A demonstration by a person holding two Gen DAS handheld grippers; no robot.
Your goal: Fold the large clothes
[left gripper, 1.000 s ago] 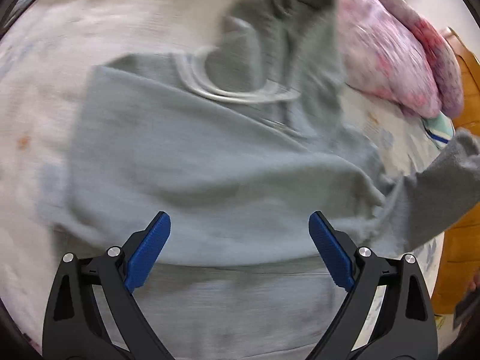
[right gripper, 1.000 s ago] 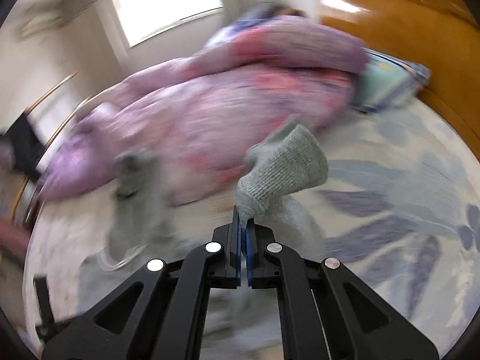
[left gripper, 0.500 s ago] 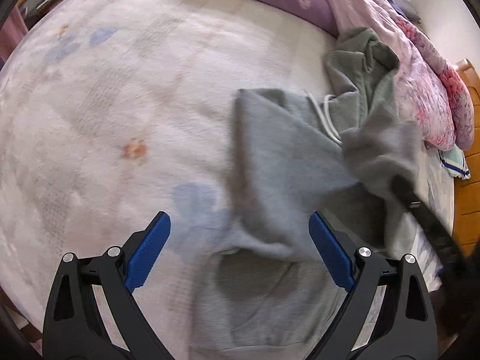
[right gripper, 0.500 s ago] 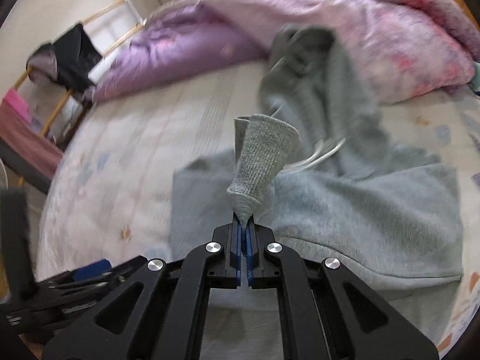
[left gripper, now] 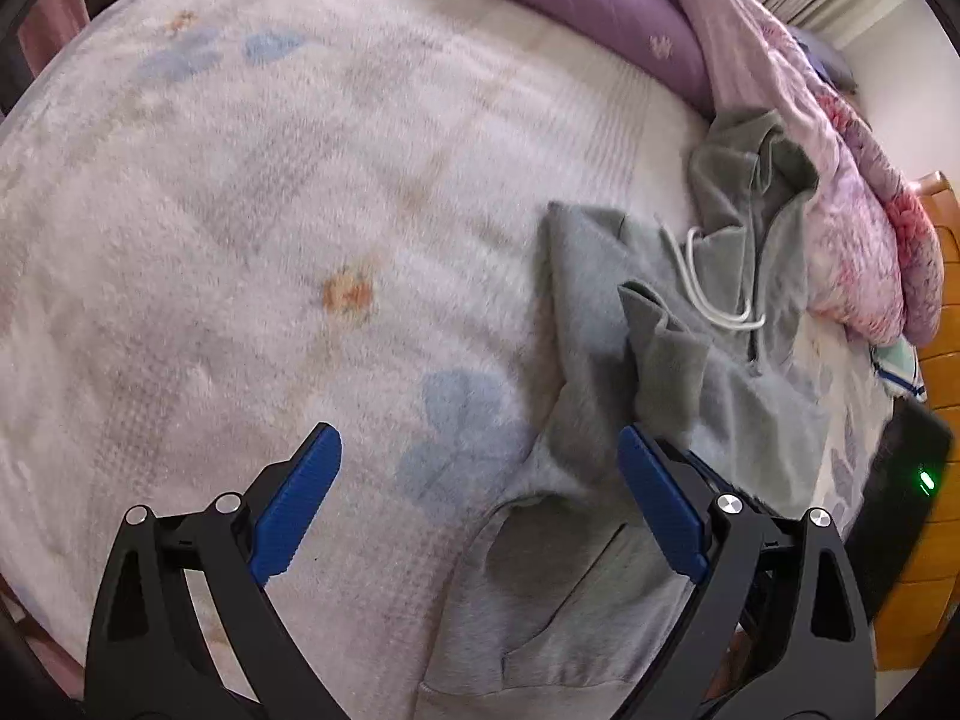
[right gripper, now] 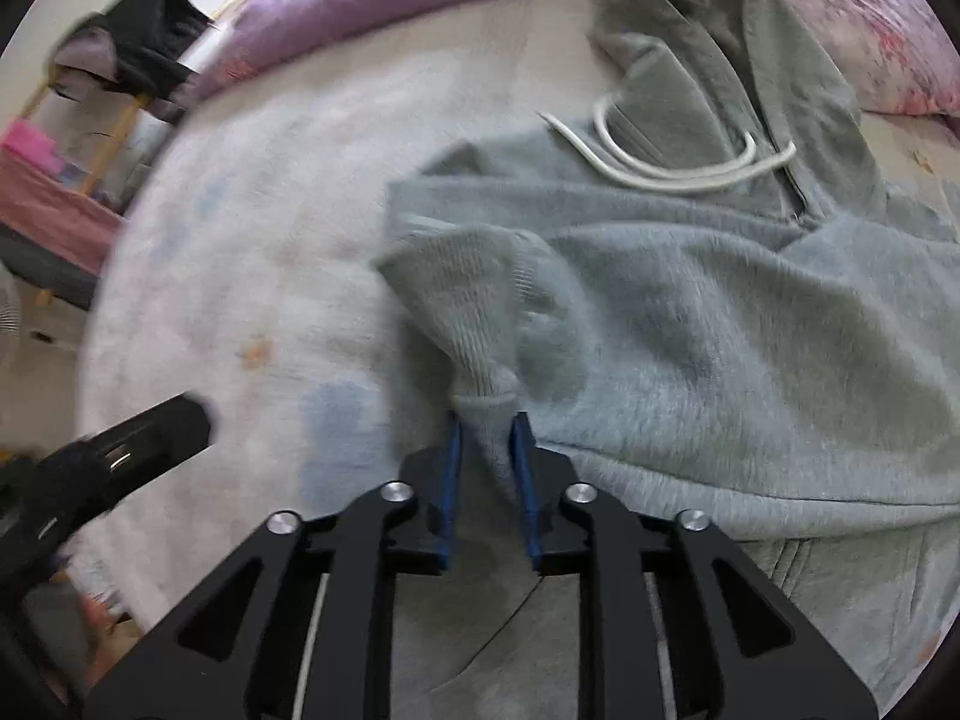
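A grey hoodie [left gripper: 588, 312] [right gripper: 750, 330] with a white drawstring [right gripper: 660, 171] lies on the pale floral bedspread [left gripper: 270, 228], hood toward the quilt. One sleeve is folded across the body, and its ribbed cuff [right gripper: 462, 294] rests near the hoodie's left edge. My right gripper [right gripper: 487, 420] stands just over that cuff. Its jaws are opening, with the cuff's tip loose between the blue pads. My left gripper [left gripper: 477, 432] is wide open above the bedspread at the hoodie's left side, holding nothing. Its black body shows blurred at the lower left of the right wrist view [right gripper: 120, 450].
A purple and pink quilt [left gripper: 600, 6] is piled along the bed's far side. Orange wooden furniture [left gripper: 936, 360] and a teal folded item [left gripper: 897, 360] sit at the right. A rack with dark clothes [right gripper: 144, 54] stands beyond the bed's left edge.
The right gripper carried the sleeve cuff across the hoodie, lowered it onto the body and parted its jaws. The left gripper slid left off the hoodie onto the bedspread.
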